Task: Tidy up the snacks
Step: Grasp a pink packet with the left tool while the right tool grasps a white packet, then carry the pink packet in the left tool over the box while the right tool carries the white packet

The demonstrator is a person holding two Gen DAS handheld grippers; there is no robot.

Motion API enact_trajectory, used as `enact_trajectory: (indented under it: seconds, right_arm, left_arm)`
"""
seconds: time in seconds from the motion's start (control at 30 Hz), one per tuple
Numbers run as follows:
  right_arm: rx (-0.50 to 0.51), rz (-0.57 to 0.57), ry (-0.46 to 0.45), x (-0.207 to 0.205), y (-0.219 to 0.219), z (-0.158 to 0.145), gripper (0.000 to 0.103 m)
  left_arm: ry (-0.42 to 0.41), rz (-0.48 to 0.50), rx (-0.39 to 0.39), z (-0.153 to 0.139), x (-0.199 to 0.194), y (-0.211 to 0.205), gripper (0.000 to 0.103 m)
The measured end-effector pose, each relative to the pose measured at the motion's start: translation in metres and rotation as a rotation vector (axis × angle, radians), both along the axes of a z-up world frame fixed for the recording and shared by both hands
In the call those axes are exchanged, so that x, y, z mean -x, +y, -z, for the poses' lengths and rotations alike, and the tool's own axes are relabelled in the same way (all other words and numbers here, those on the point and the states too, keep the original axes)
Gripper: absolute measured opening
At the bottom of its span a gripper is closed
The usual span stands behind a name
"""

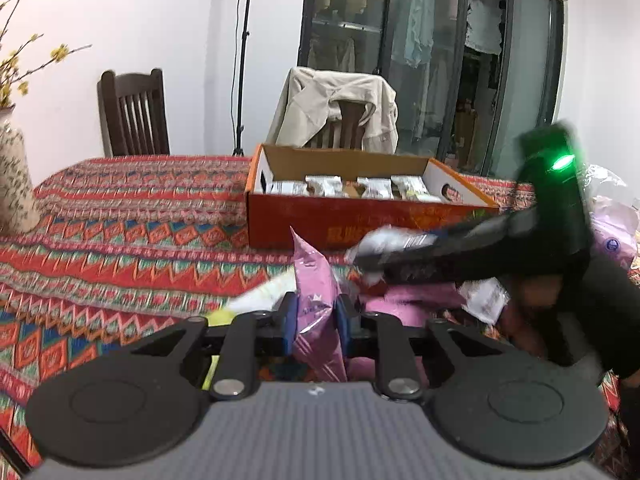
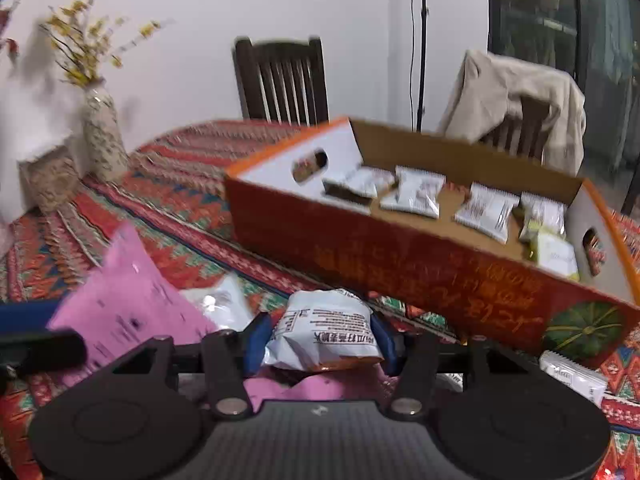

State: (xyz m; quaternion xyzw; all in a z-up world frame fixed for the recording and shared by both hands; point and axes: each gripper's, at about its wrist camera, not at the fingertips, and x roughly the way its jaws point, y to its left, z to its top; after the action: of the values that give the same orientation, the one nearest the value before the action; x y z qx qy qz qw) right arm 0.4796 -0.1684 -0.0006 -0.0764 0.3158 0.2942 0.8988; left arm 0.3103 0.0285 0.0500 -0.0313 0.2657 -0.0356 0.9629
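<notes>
— Red zigzag-patterned woven tablecloth [image 1: 120, 240] covers the whole table; what stands on it?

— An open orange cardboard box [image 1: 360, 224] at twelve o'clock in the left wrist view, with a row of small white snack sachets [image 1: 324, 186] lying on its floor. A speckled ceramic vase [image 1: 14, 176] with yellow sprigs sits at nine o'clock, and two dark wooden chairs stand behind the table, one draped with a beige jacket [image 1: 336, 108].

— And the left gripper [image 1: 314, 316]?

— Its blue pads are pinching a pink plastic snack pouch [image 1: 316, 280], which stands upright between them, just in front of the box.

— The right gripper [image 2: 320, 340]?

— Its pads press on both sides of a puffy white snack bag with printed text [image 2: 324, 334], held close before the box's front wall. In the left view it reaches in from three o'clock, blurred, with a green light lit on its body.

— Anything else loose?

— More pink and white packets lie heaped under both grippers, and one white packet [image 2: 572, 376] rests at four o'clock in the right view, beside the box corner with the green pumpkin print.
</notes>
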Motion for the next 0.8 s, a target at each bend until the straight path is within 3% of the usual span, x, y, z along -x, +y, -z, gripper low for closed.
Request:
enact_trajectory:
  seconds: [0.13,0.3,0.33,0.47,0.53,0.73,0.8]
  right_arm:
    - [-0.035,0.004,-0.109,0.044,-0.022,-0.031,0.053]
    - [-0.096,-0.020,-0.108,0.114,-0.068,-0.044,0.054]
    - [-0.105,-0.026,-0.094,0.128,-0.076,-0.041,0.054]
    - [-0.143,0.014,-0.024,0.164,-0.105,-0.019,0.054]
    - [-0.145,0.045,0.000,0.174,-0.114,-0.007,0.054]
    - [-0.148,0.095,0.034,0.195,-0.133,0.013,0.054]
    - [-0.155,0.104,0.028,0.201,-0.138,0.013,0.054]
  left_arm:
    - [0.021,0.014,0.031,0.003,0.025,0.007,0.020]
    - [0.067,-0.064,0.022,0.015,0.050,0.023,0.021]
    - [0.076,-0.090,0.028,0.017,0.051,0.026,0.027]
    - [0.082,-0.139,0.027,0.020,0.052,0.027,0.069]
    - [0.069,-0.103,0.014,0.020,0.048,0.015,0.079]
    - [0.120,-0.143,-0.118,0.042,0.019,-0.020,0.080]
    - [0.155,-0.155,-0.083,0.047,0.017,-0.019,0.063]
